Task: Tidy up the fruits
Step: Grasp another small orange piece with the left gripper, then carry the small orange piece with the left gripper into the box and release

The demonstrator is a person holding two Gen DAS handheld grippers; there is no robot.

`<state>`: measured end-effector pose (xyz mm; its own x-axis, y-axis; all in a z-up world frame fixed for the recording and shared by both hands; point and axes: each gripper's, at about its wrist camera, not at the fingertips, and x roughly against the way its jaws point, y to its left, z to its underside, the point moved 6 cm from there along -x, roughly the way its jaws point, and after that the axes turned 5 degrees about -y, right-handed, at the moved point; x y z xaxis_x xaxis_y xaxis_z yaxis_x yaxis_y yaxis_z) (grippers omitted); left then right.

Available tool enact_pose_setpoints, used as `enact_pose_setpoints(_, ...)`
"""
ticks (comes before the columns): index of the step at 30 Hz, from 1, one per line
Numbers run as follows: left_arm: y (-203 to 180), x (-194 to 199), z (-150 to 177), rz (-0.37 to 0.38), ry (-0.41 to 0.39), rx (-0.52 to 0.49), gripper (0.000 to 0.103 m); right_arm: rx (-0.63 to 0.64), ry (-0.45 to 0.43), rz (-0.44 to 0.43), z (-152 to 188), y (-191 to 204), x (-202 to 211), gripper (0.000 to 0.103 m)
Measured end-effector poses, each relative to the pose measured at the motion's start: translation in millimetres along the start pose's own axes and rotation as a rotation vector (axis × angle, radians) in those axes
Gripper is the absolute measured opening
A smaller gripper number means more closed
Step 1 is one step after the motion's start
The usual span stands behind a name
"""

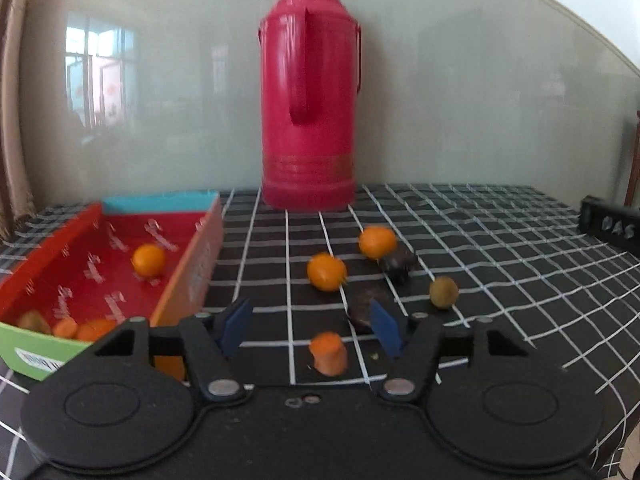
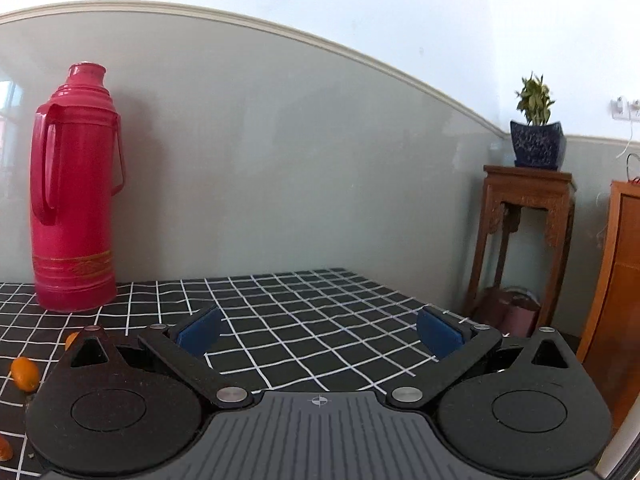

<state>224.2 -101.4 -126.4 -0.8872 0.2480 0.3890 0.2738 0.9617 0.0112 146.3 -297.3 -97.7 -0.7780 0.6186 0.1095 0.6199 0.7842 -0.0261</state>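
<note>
My left gripper [image 1: 312,326] is open and empty above the checked tablecloth. An orange carrot chunk [image 1: 329,353] stands just below and between its blue pads. Two small oranges [image 1: 327,271] [image 1: 377,242], two dark fruits [image 1: 365,307] [image 1: 399,264] and a green-brown fruit [image 1: 443,291] lie beyond it. A red box [image 1: 192,276] at the left holds one orange [image 1: 149,259] and several pieces near its front. My right gripper [image 2: 318,334] is open and empty over bare cloth; an orange [image 2: 25,373] lies at its far left.
A tall pink thermos [image 1: 310,96] stands at the back against the wall; it also shows in the right wrist view [image 2: 74,188]. A black object [image 1: 610,226] sits at the table's right edge. A wooden stand with a potted plant [image 2: 536,136] is beyond the table's right end.
</note>
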Motion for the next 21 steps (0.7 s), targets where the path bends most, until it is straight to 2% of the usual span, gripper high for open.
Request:
enact_pose_setpoints(6,1.2,-8.9,12.4,0.008,0.084,0.045,0.042,-0.019,0.017,-0.005,-0.7,-7.6,-4.9,0.103)
enact_pose_setpoints(10,0.1,-16.1,19.8,0.032,0.141,0.080,0.020,-0.028,0.022,-0.008,-1.4,-8.1,-5.8,0.103)
enact_pose_setpoints(12,-0.3,-15.7,20.1,0.024,0.137,0.076,0.015,-0.032,0.026,-0.012,-1.3,-8.0,-5.8,0.103)
enact_pose_setpoints(16,-0.3,-14.4,20.4,0.028,0.135,0.084,0.012,-0.036,0.030,-0.021,-1.9,-6.6,-5.8,0.103)
enact_pose_setpoints(21,-0.6,-9.2,14.0,0.006,0.086,0.062,0.012,-0.035,0.031,-0.030,-1.6,-4.3,-5.1,0.103)
